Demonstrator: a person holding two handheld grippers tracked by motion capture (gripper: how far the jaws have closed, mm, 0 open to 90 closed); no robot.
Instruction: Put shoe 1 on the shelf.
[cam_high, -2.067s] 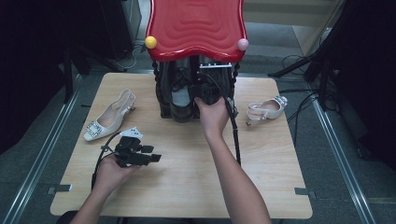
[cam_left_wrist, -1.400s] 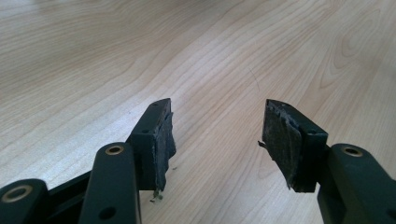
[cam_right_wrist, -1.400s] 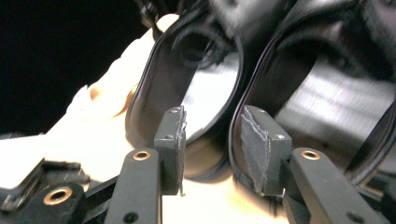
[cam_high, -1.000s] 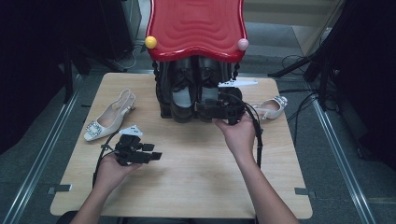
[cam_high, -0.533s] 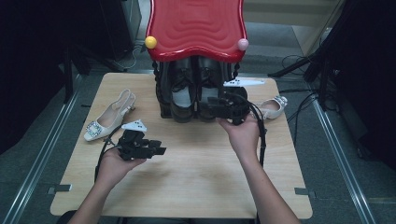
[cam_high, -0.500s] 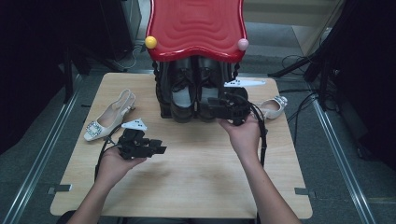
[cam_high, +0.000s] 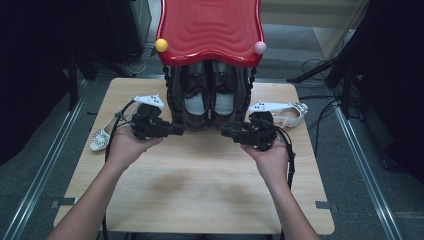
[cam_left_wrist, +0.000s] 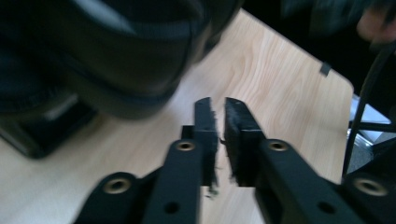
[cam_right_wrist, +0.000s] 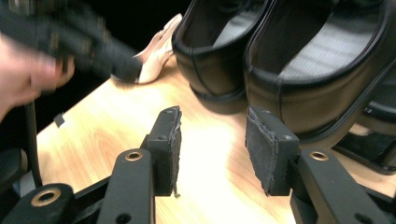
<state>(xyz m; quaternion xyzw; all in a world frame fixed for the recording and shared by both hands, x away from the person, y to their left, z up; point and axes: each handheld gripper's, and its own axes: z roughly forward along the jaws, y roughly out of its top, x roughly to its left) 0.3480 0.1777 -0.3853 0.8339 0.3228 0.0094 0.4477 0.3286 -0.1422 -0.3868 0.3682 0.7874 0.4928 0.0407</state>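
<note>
A pair of black shoes stood heels-forward on the lower shelf of a red-topped rack at the table's twelve o'clock edge, placed where both hands could reach them. The left gripper came in from nine o'clock beside the left shoe, its jaws all but closed with nothing between them. The right gripper approached from three o'clock, jaws spread and empty, aimed at the heel of the right shoe, apparently ready to clamp it. A white sandal lay at two o'clock and a pale high-heeled shoe at nine o'clock, seemingly awaiting shelving.
</note>
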